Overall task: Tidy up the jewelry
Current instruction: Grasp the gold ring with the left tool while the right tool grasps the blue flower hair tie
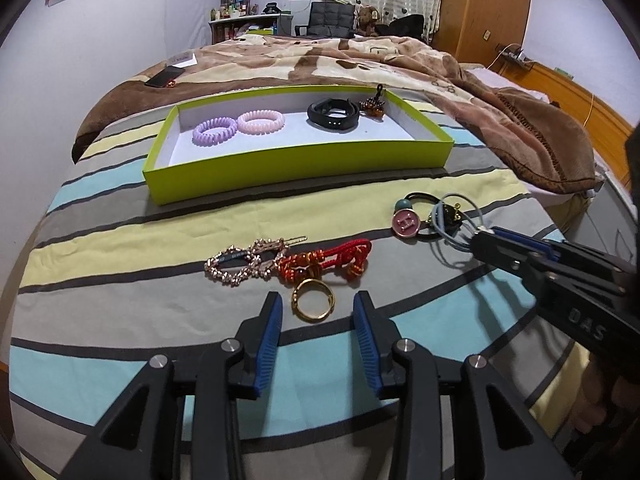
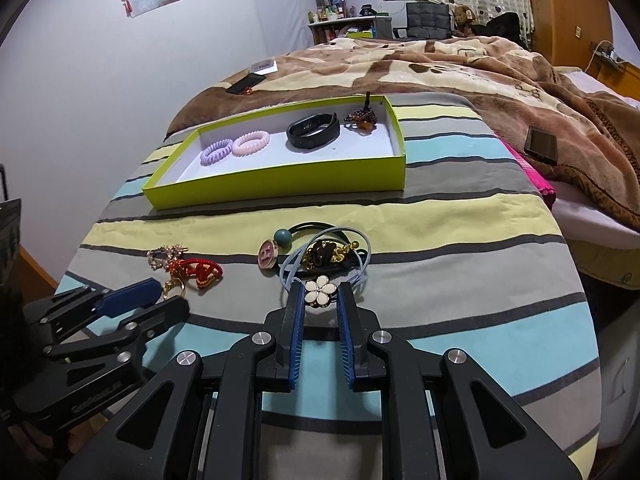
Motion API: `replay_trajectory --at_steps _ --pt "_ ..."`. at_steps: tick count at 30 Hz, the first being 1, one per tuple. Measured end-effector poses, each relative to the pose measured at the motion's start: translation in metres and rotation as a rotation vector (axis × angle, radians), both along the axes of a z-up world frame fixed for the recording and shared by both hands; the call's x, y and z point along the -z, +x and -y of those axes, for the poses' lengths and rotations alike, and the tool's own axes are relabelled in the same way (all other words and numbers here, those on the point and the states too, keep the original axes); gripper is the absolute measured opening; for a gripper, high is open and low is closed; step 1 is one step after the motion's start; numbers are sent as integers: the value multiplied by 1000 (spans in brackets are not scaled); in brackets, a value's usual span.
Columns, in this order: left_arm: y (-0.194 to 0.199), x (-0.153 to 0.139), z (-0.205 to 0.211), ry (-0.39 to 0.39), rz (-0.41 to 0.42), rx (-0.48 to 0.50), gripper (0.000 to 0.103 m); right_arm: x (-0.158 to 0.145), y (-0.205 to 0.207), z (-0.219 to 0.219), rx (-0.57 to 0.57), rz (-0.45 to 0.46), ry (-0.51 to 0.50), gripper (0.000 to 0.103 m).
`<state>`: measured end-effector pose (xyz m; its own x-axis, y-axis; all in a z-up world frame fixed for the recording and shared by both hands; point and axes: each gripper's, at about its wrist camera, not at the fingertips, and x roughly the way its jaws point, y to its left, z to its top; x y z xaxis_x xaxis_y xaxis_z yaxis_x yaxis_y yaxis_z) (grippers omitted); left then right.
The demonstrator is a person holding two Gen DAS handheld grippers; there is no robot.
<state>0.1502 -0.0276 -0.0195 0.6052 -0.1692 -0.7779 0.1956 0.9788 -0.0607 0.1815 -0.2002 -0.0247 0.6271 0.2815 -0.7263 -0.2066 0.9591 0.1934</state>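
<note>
Glossy metal ring (image 1: pixel 313 300); matt cardboard tray (image 1: pixel 296 170); woven cloth bedsheet (image 1: pixel 120 248); plush blanket (image 1: pixel 360 60)

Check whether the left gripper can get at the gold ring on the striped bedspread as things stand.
Probably yes. The left gripper is open, the gold ring lies just ahead between its fingertips, and nothing covers it; only the red cord bracelet sits close behind.

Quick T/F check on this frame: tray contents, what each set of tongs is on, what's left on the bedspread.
1. The green tray holds two coil hair ties. True.
2. The black wristband lies on the bedspread. False: it is in the tray.
3. The right tongs are around the white flower charm. True.
4. The left tongs are shut on the red cord. False: they are open, with the gold ring between them.
5. The tray is empty. False: four items are in it.
</note>
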Motion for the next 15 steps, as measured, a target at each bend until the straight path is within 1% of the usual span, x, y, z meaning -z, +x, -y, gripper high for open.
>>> replay_trajectory --at_steps 4,6,7,11,15 --pt "3 1 6 51 6 -4 37 -1 -4 4 -3 4 13 16" --pt "3 1 7 61 8 -5 25 -1 -6 7 -3 6 20 17" --pt "3 1 7 60 9 -5 24 -1 -8 7 -3 7 25 17" --pt "1 -1 5 51 12 -10 24 -5 -12 10 -9 22 36 17" --pt "-7 -5 3 23 32 0 24 -10 -18 13 -17 42 44 17"
